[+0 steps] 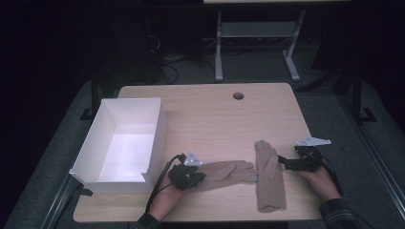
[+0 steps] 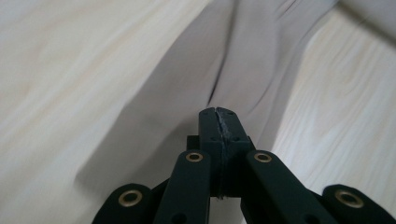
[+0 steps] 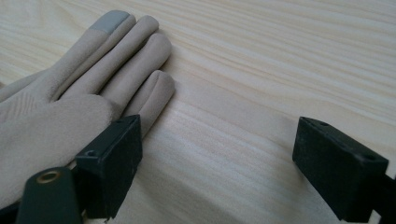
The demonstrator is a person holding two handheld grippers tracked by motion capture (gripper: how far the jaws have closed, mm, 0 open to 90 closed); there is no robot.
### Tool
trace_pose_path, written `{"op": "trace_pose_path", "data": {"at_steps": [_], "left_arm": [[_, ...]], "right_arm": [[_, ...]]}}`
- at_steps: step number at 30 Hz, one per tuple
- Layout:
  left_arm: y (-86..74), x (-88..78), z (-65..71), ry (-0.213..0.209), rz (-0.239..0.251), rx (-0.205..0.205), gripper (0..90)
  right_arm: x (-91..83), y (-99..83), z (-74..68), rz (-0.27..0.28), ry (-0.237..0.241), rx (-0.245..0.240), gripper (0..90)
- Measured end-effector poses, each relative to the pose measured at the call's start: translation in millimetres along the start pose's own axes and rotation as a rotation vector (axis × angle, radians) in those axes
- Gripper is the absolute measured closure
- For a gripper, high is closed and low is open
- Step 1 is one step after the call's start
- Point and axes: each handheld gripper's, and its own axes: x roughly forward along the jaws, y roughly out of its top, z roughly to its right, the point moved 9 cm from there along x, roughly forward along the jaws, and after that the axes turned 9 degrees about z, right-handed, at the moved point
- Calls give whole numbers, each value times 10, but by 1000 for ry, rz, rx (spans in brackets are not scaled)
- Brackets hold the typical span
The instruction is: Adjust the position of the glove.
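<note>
- Left gripper (image 1: 197, 175) at the near left of the bench (image 1: 210, 109), just right of the white box's near corner, held in a hand coming up from the near edge.
- Jaws of that gripper pressed fully together in the left gripper view, pinching a fold of beige cloth at the tips (image 2: 217, 122); fabric creased and drawn up toward the pinch.
- Pinched cloth belonging to the left glove (image 1: 224, 172), lying crosswise on the bench with cuff end at the gripper and fingers pointing right.
- Fingertips of the left glove touching or just reaching the side of the right glove (image 1: 269, 177); overlap not clear from above.
- Right glove lying lengthwise, fingers toward the far side, cuff toward the near edge, one fingertip patched grey (image 3: 110, 21).
- Right gripper (image 1: 285, 163) at the near right, just beside the right glove's right edge, resting low over the bench.
- Jaws of the right gripper standing wide apart, nothing between them but bare wood; one pad (image 3: 112, 163) against or just over the glove's edge, the other pad (image 3: 338, 165) well out on open bench.
- White box (image 1: 119, 148) open-topped at the left of the bench, standing apart from both gloves.
- Round cable hole (image 1: 238, 96) near the far edge of the bench.
</note>
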Motion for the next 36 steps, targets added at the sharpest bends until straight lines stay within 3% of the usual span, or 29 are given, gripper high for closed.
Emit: {"op": "trace_pose_path", "data": {"at_steps": [10,16,17,20,23,36], "left_arm": [[287,342,198,-93,-4,88,895],[369,510,301,-146,8,109,896],[379,553,322,-154,16,90,896],[387,633,336,-182,7,99,896],[402,690,311,-166,4,121,896],[560,808,-204,-45,38,39,897]], "right_arm": [[3,2,0,0,0,-1,156],[3,2,0,1,0,-1,156],[3,2,0,0,1,-1,156],[3,2,0,0,0,-1,156],[3,2,0,0,0,-1,156],[3,2,0,0,1,-1,156]]}}
